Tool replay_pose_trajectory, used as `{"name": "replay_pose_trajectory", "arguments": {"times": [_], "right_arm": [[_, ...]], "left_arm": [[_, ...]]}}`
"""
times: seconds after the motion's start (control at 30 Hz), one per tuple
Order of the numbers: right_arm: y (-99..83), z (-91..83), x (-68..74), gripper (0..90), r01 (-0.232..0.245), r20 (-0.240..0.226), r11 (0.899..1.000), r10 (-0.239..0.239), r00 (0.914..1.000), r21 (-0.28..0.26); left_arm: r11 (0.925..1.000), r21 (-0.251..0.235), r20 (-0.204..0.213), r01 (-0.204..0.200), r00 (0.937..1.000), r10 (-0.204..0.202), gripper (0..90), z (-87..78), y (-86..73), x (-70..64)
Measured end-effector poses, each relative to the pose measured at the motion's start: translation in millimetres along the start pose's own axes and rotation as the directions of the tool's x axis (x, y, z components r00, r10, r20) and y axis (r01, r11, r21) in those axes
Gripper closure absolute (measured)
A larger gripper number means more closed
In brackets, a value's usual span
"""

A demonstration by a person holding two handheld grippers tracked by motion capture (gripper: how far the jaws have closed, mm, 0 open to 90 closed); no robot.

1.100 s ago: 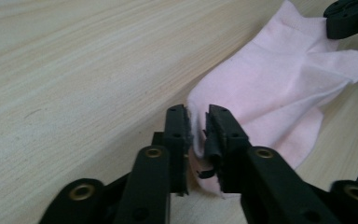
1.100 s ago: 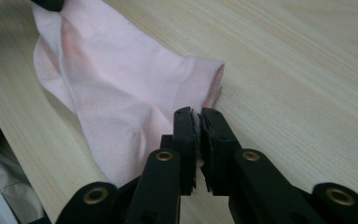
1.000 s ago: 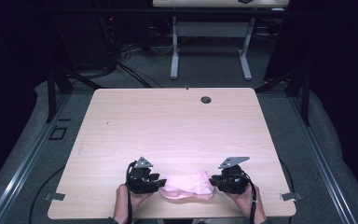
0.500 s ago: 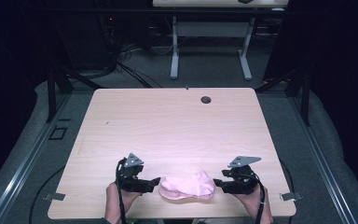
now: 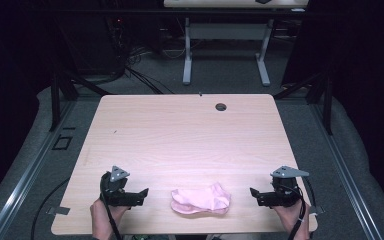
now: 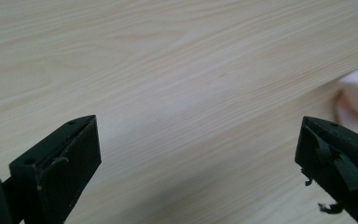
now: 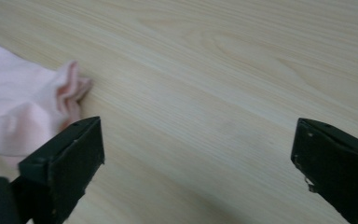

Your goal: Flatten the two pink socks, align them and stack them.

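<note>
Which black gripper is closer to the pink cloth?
The left gripper: a narrower strip of wooden table separates it from the crumpled pink cloth than the right gripper.

Bare table (image 5: 190, 135) ahead of both claws; only pink cloth (image 5: 201, 199) lies between them.

The surface (image 5: 190, 140) is pale wood with rounded corners and a dark round hole (image 5: 221, 107) near its far edge. Beyond it stands a white-legged desk (image 5: 225, 35), with black cables (image 5: 135, 75) on the grey floor (image 5: 350, 165). Metal rails (image 5: 25, 175) run along both sides.
</note>
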State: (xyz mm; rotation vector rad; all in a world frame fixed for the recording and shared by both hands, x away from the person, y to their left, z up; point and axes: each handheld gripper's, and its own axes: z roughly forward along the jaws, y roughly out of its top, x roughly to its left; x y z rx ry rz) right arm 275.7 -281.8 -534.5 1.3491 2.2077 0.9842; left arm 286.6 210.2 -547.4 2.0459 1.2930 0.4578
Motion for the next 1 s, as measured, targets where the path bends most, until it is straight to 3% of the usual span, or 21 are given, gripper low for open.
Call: {"name": "replay_pose_trajectory", "arguments": {"times": [0.1, 0.2, 0.33, 0.53, 0.63, 1.0], "right_arm": [[-8.2, 6.2, -11.4, 0.0, -0.016, 0.043, 1.0, 0.016, 0.999, 0.001], [-14.8, 13.5, -20.9, 0.0, -0.025, 0.062, 1.0, 0.024, 0.9978, 0.017], [-24.4, 25.1, -30.5, 0.0, -0.048, 0.089, 0.999, 0.046, 0.995, 0.018], [-31.7, 38.4, -37.9, 0.0, -0.044, 0.11, 0.998, 0.038, 0.9932, 0.05], [-33.4, 40.3, -39.3, 0.0, -0.049, 0.108, 0.998, 0.045, 0.9931, 0.035], [-31.9, 44.9, -42.6, 0.0, -0.052, 0.11, 0.999, 0.05, 0.9926, 0.014]], "left_arm": [[0.9999, 0.0, -0.042, 0.016, 0.999, -0.016, 0.3, 3.0, -11.0, 10.4], [0.9985, -0.009, -0.048, 0.055, 0.9973, -0.055, 0.2, 6.6, -20.8, 18.7], [0.9976, 0.013, -0.07, 0.068, 0.9953, -0.067, 0.2, 15.3, -29.6, 25.6], [0.9985, -0.004, -0.106, 0.054, 0.9929, -0.054, 0.0, 24.4, -34.2, 27.7], [0.9986, -0.029, -0.114, 0.044, 0.9923, -0.047, 0.0, 27.1, -35.1, 28.4], [0.9985, -0.028, -0.124, 0.047, 0.991, -0.05, 0.0, 30.7, -31.2, 32.4]]}}
